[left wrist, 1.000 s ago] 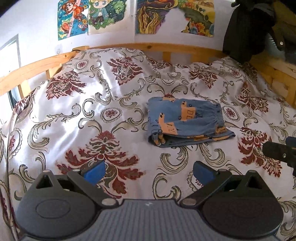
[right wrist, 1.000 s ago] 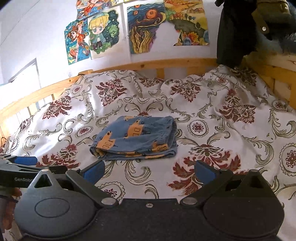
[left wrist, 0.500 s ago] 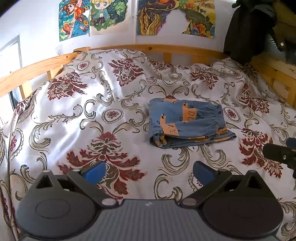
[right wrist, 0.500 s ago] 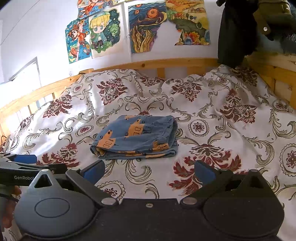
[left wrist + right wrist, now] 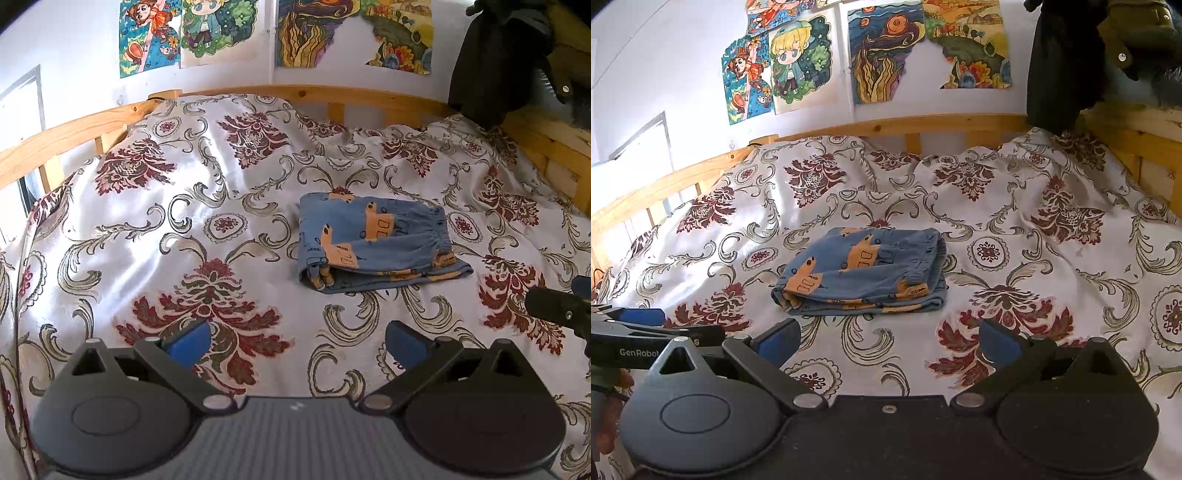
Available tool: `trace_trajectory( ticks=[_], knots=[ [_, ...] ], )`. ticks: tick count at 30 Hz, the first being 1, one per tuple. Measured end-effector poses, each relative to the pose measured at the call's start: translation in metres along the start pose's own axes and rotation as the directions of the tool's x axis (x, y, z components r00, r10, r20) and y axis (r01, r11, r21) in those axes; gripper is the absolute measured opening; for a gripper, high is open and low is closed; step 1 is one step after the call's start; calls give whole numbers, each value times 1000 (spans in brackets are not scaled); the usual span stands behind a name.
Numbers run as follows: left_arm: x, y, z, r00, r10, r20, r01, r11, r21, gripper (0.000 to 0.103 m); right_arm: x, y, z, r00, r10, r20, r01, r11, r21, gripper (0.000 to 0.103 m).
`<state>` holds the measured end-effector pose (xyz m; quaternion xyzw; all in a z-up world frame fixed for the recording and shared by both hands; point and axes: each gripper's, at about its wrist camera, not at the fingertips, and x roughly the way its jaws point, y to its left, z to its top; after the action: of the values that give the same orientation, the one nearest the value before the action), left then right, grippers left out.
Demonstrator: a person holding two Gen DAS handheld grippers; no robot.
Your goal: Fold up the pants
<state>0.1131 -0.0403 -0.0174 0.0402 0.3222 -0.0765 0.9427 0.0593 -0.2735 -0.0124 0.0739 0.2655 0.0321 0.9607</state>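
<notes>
Far left, wooden bed rail [image 5: 74,125], sun striking the floral bedspread [image 5: 155,229] beside it. Left gripper [image 5: 295,338] hangs low over the near part of the spread, blue-padded fingers [image 5: 188,341] spread wide, nothing between them; it is well short of the garment, which reads as a hands-off stance rather than an approach. In the right wrist view the same tool shows at the left edge, body lettered "GenRobot" [image 5: 639,352], the end of the word cut off by the right gripper's housing; part of a hand [image 5: 609,406] grips it below. Mid-bed: the pants [image 5: 373,243], blue with orange vehicle prints, lie as a compact rectangle, layers stacked, the elastic waistband at the right end and the folded edge at the left. Marks inside the orange prints are too small to read. The bundle sits flat and square, apart from both tools, so I judge the folding essentially done. Right gripper [image 5: 888,339] likewise hovers near the front of the bed, fingers [image 5: 999,345] wide apart and empty, pants straight ahead but untouched. Above, cartoon posters [image 5: 779,62] on the wall, no legible text. Far right, dark clothing [image 5: 1063,62] hangs over the bed frame corner.
</notes>
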Motion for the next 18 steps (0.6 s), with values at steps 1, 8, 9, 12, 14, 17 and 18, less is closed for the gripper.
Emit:
trace_trajectory(
  ticks=[1,8,9,12,14,17,18],
  knots=[
    [0,0,0,1000,0,0,0,1000,1,103,0,0,0,1000,-1,0,1,1000,-1,102],
    [0,-1,-1,1000,2,1,-2,1000,6,103,0,0,0,1000,-1,0,1,1000,-1,102],
    [0,-1,-1,1000,2,0,-2,1000,5,103,0,0,0,1000,-1,0,1,1000,-1,102],
    [0,-1,-1,1000,3,-2,-3,1000,6,103,0,0,0,1000,-1,-1,1,1000,-1,102],
    [0,-1,-1,1000,2,-3,-2,1000,7,103,0,0,0,1000,-1,-1,1,1000,-1,102],
    [0,-1,-1,1000,3,-2,-3,1000,7,103,0,1,0,1000,-1,-1,1,1000,-1,102],
    [0,-1,-1,1000,2,-2,-2,1000,7,103,0,1,0,1000,-1,-1,1,1000,-1,102]
  ],
)
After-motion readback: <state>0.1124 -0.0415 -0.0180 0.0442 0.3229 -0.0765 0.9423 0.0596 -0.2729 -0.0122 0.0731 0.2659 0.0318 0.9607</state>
